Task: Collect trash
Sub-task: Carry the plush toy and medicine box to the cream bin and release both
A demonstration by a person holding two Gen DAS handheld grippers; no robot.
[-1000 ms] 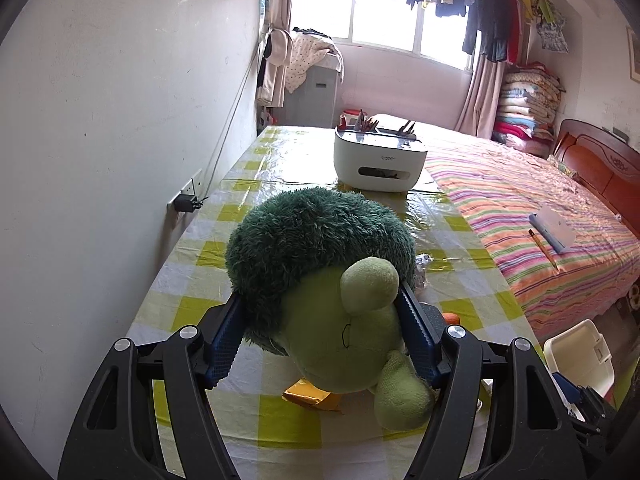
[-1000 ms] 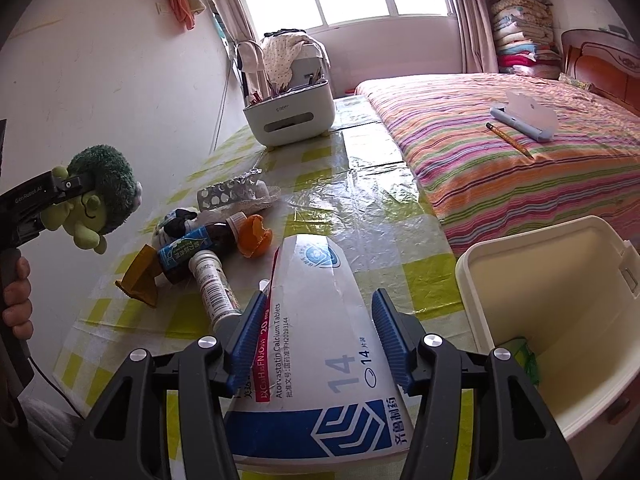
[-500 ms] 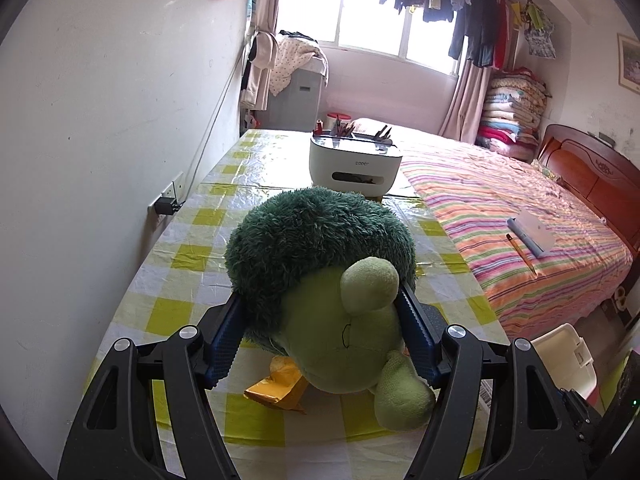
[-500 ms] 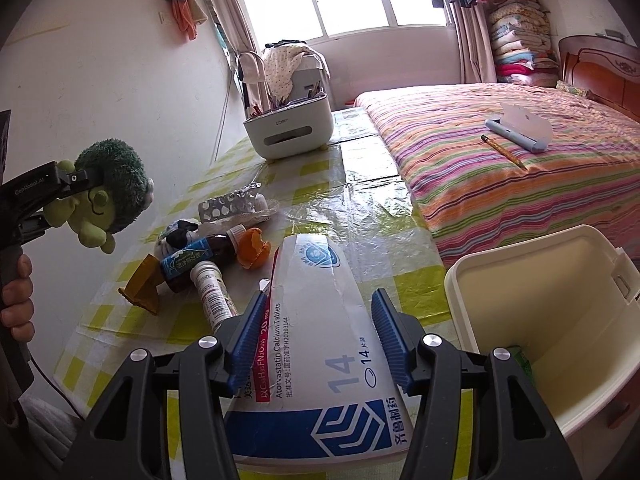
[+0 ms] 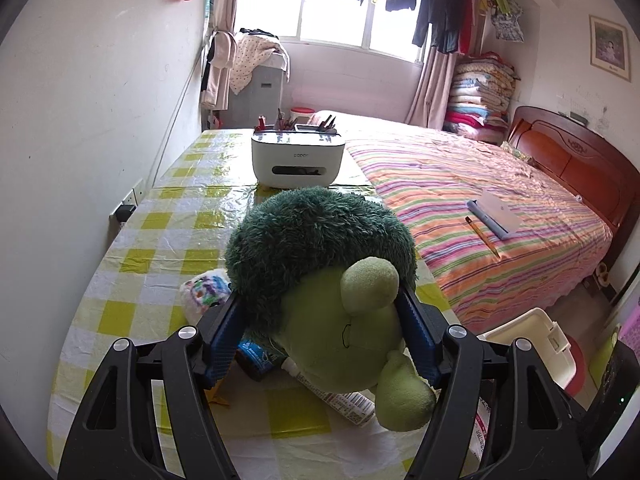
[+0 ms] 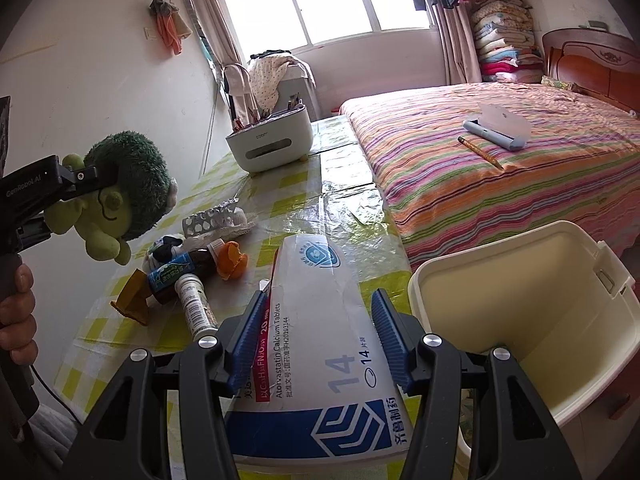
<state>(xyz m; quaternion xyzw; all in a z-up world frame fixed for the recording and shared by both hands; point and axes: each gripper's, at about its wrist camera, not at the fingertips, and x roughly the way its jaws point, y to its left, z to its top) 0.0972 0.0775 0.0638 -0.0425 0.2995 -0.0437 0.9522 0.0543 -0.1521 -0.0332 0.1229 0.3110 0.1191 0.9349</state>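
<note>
Trash is lying in a loose cluster on the near left part of the yellow-checked tablecloth (image 6: 352,216): a dark bottle with a blue label (image 6: 176,274), a white tube (image 6: 196,310) just near of it, a piece of orange peel (image 6: 231,265) touching the bottle's right end, a brown scrap (image 6: 132,298) at its left end, and a silver blister pack (image 6: 210,220) a little farther back.

Part of it is already being carried. The right gripper (image 6: 320,340) is gripping a white and blue medicine box (image 6: 320,344), its blue pads pressing on the box's two long sides, and is holding it over the near edge of the table, just left of the cream bin (image 6: 520,320) that is standing open beside the table and the striped bed (image 6: 500,176).

The left gripper (image 5: 320,328) is clamping a green plush toy (image 5: 320,272) by its pale head, with the dark fuzzy top pointing away from the camera. In the right wrist view the toy is hanging in the air at the far left, above the cluster and clear of the table, with a person's hand (image 6: 16,312) wrapping the gripper's handle below it.

At the far end of the table a white organizer box (image 5: 298,158) is sitting with pens sticking up from its top. On the bed a pencil (image 6: 480,152) is lying just beside a grey-blue case (image 6: 496,130).
</note>
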